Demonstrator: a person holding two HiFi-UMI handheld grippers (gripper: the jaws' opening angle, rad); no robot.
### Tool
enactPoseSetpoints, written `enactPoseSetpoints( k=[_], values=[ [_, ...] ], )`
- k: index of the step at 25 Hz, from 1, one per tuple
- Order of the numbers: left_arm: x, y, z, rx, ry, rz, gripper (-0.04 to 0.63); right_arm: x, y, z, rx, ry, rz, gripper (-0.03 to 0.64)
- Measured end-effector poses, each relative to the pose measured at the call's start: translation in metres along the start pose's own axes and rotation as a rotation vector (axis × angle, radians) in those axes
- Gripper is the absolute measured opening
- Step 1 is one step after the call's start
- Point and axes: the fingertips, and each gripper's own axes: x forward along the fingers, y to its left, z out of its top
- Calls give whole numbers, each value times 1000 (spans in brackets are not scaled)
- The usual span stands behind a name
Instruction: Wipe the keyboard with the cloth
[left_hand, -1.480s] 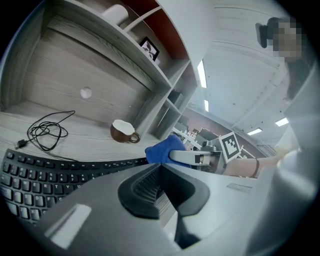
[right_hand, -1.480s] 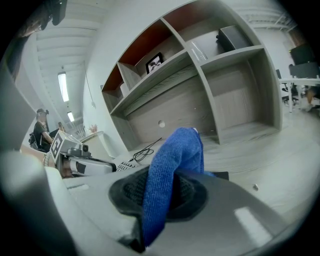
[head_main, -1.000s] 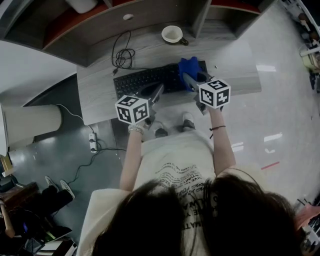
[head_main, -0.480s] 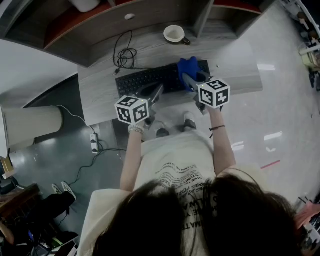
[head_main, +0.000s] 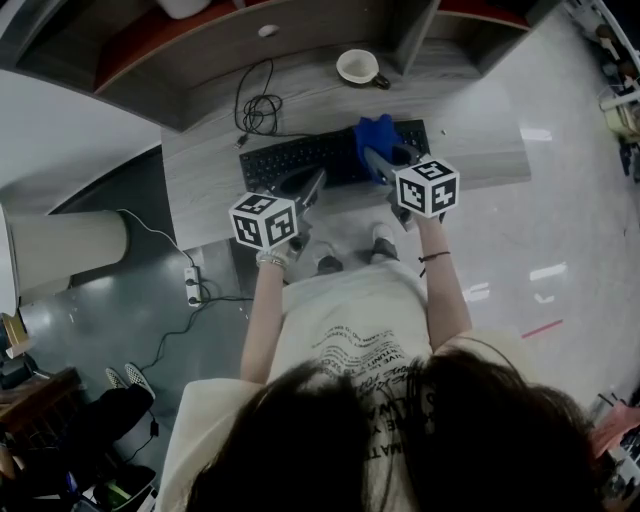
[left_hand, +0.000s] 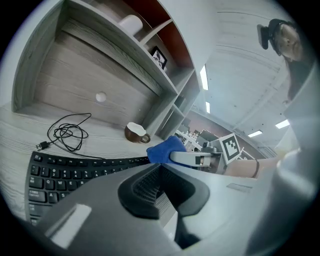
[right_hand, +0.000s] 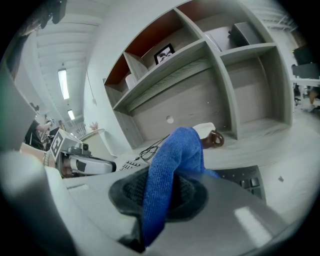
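Observation:
A black keyboard (head_main: 300, 158) lies on the grey wooden desk (head_main: 470, 120). My right gripper (head_main: 385, 160) is shut on a blue cloth (head_main: 375, 135), which rests on the right part of the keyboard. In the right gripper view the cloth (right_hand: 172, 160) hangs folded out of the shut jaws, with keys (right_hand: 240, 176) behind it. My left gripper (head_main: 315, 180) is shut with nothing in it and hovers over the keyboard's front edge near its middle. The left gripper view shows the keyboard (left_hand: 60, 172) below and the cloth (left_hand: 165, 149) to the right.
A white and brown mug (head_main: 358, 67) stands at the back of the desk. A coiled black cable (head_main: 258, 110) lies behind the keyboard's left end. Shelf compartments (head_main: 300, 30) rise behind the desk. A power strip (head_main: 192, 285) lies on the floor at the left.
The desk has slid slightly right and down in the head view. Both grippers stay where they were in the picture, so the cloth sits slightly further from the keyboard's right end.

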Motion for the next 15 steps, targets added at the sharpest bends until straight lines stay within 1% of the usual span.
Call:
enactPoseSetpoints(
  k=[15],
  values=[
    [-30,18,-3,-10,-14,19,5,24,34,-3,-23,18,26,58]
  ],
)
